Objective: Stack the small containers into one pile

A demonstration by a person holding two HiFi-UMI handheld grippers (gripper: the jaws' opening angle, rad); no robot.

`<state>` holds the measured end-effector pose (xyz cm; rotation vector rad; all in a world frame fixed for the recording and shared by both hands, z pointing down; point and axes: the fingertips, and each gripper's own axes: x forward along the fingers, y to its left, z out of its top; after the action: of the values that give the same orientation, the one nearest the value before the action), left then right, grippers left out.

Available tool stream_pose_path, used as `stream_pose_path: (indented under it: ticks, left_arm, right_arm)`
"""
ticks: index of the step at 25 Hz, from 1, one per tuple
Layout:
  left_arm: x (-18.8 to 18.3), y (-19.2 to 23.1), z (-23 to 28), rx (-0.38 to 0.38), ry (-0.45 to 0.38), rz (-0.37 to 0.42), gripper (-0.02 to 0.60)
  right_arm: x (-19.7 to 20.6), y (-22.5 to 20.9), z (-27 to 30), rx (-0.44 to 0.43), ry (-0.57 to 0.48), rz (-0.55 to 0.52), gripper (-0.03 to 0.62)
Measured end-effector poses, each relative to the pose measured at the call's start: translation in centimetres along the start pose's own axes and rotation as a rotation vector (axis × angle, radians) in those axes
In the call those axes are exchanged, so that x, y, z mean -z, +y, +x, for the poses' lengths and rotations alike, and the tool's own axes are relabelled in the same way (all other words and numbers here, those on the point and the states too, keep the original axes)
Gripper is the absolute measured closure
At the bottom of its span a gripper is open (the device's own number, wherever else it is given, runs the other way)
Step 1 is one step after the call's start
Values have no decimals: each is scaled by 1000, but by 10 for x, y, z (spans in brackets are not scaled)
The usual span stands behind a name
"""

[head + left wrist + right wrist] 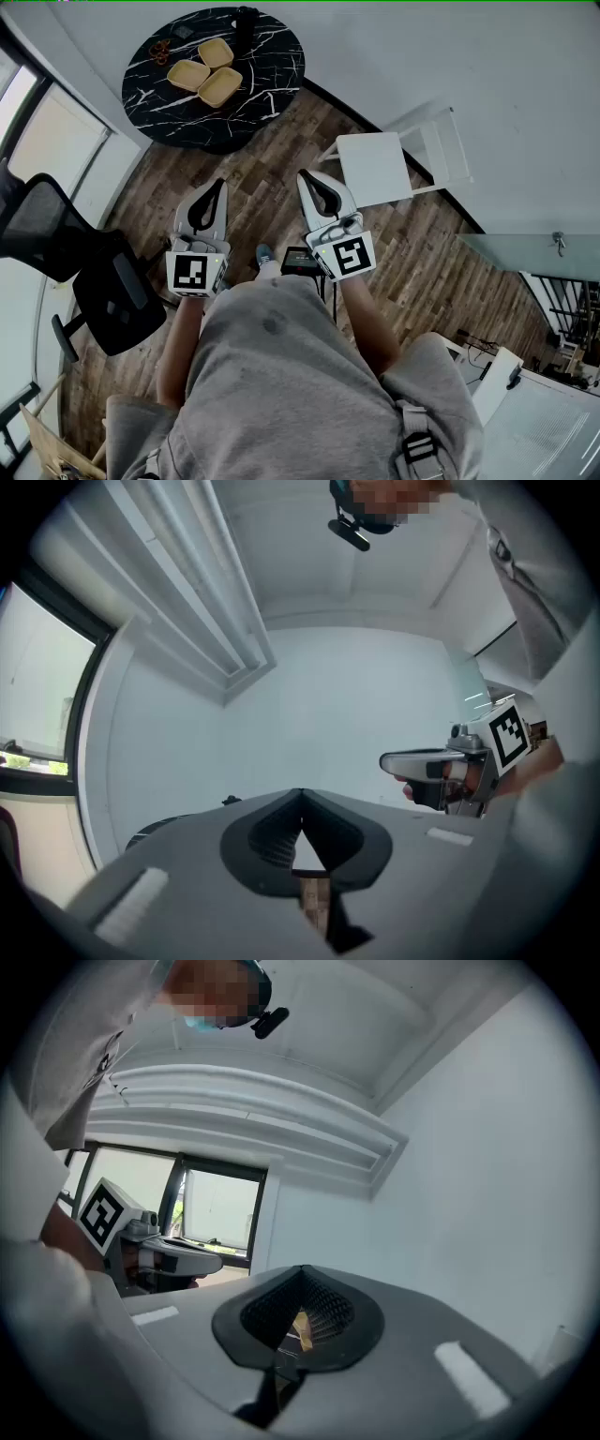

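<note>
Three shallow tan containers (205, 73) lie side by side on a round black marble table (272, 56) at the top left of the head view. My left gripper (211, 184) and right gripper (309, 175) are held level over the wooden floor, well short of the table, both shut and empty. In the left gripper view my left gripper (300, 794) has its jaws meeting at the tip, and the right gripper's body (441, 766) shows beside it. In the right gripper view my right gripper (302, 1271) is likewise shut, with the left gripper's body (159, 1255) at its left.
A black office chair (84, 272) stands at the left by the window. A white chair (389, 164) stands right of the grippers against the white wall. A dark object (246, 23) and some small items (161, 52) also sit on the table.
</note>
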<state>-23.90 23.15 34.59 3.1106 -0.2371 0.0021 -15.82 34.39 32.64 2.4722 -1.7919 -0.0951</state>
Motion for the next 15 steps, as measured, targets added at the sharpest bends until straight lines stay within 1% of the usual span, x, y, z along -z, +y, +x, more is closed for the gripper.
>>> stream_pose_path:
  ticks: [4,7,9,15]
  left_arm:
    - [4,1,7,-20,7,16,581]
    - [8,-5,11,-15,19,20,581]
    - [8,-8,14,-12,22,25,581]
    - [13,-14,34,-24,34,55,581]
  right_arm:
    - [6,-7,10,-45,0,14,580]
    - [15,-5,10,-122,29,43,579]
    - [22,-6,12,-159,51,52,579]
    - [36,-23,20,-195,56,24,579]
